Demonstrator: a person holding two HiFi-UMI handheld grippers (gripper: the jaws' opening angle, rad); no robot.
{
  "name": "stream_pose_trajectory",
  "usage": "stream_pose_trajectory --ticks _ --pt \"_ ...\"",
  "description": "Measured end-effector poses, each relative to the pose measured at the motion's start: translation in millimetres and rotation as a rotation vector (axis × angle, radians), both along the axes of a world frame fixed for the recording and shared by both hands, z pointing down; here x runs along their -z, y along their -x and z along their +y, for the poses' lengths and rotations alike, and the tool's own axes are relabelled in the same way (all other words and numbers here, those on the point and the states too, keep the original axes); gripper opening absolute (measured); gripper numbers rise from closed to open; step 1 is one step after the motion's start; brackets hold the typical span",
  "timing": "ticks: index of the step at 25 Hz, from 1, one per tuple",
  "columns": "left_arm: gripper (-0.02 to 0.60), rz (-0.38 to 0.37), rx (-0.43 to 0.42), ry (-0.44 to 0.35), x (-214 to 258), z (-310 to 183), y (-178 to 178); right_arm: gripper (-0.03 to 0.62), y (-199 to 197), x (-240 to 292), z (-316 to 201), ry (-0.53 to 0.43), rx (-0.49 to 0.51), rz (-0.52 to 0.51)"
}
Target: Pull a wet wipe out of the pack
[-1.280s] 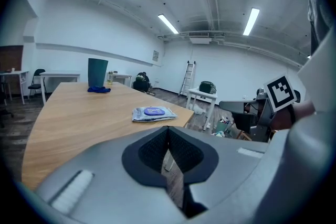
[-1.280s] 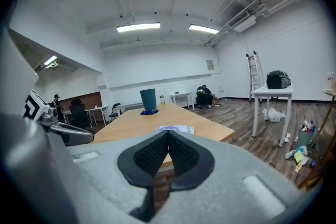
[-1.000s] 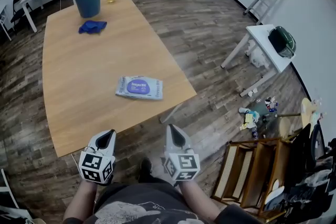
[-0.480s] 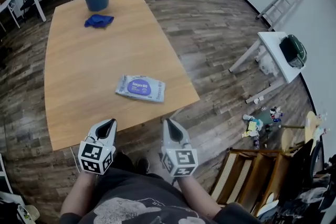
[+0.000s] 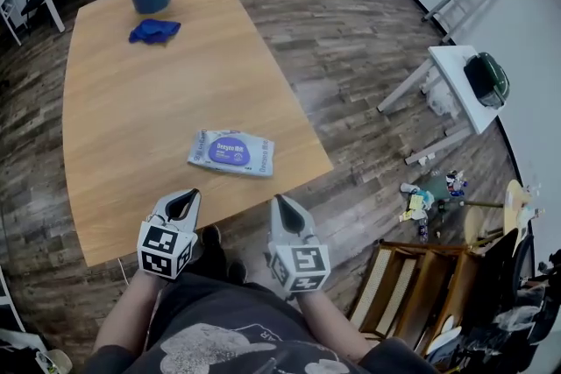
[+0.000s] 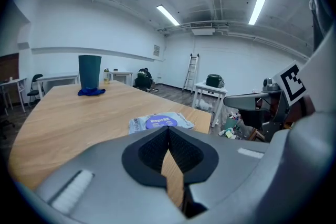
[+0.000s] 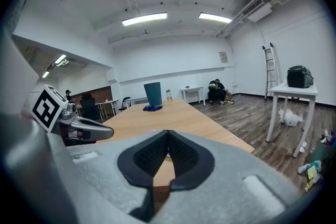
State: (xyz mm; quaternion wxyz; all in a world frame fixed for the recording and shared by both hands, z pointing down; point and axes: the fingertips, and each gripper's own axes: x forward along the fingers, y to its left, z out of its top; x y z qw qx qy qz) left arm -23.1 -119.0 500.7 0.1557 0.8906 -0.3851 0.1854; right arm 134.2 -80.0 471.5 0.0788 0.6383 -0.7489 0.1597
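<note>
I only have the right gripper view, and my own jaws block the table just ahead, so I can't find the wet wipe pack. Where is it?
Observer: The wet wipe pack lies flat on the table close to its near edge. It is ahead of the right gripper, a little to its left, and not touching it.
Operator: Is the left gripper free to pin it?
Observer: Yes. The left gripper view shows its jaws together with nothing between them.
Operator: Any wipe poking out?
Observer: No. The head view shows only the purple label on top.
</note>
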Motion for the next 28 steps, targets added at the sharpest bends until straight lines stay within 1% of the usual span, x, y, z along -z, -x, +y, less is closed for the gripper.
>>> stream_pose_trajectory --ticks 4,8,12,15,19,23,28 --pt "0.018 -0.012 -0.032 0.017 -9.6 -25.8 -6.9 -0.008 1.2 -0.8 -20.3 0.011 0.013 0.022" --pt "0.018 -0.031 -0.058 0.025 -19.1 -53.1 -14.7 -0.008 0.0 -4.1 -45.3 0.026 0.006 0.024" --pt "0.018 -0.052 -0.077 0.067 -35.8 -73.0 -15.3 -0.008 7.5 -7.0 -66.0 0.046 0.009 0.035" --pt "0.018 -0.055 -0.092 0.101 -46.8 -81.2 -15.9 -0.008 11.9 -13.3 -78.5 0.066 0.014 0.044" --pt "0.018 -0.057 -0.124 0.138 -58.6 -88.1 -21.6 -0.008 14.9 -24.8 -93.7 0.109 0.027 0.080" --pt "0.018 -0.108 -0.166 0.174 -71.7 -91.6 -26.2 -0.008 17.1 -30.1 -108.1 0.143 0.025 0.086" --pt "0.018 -0.125 -0.179 0.203 -83.1 -97.0 -24.7 -0.008 16.9 -27.1 -124.8 0.148 0.008 0.089"
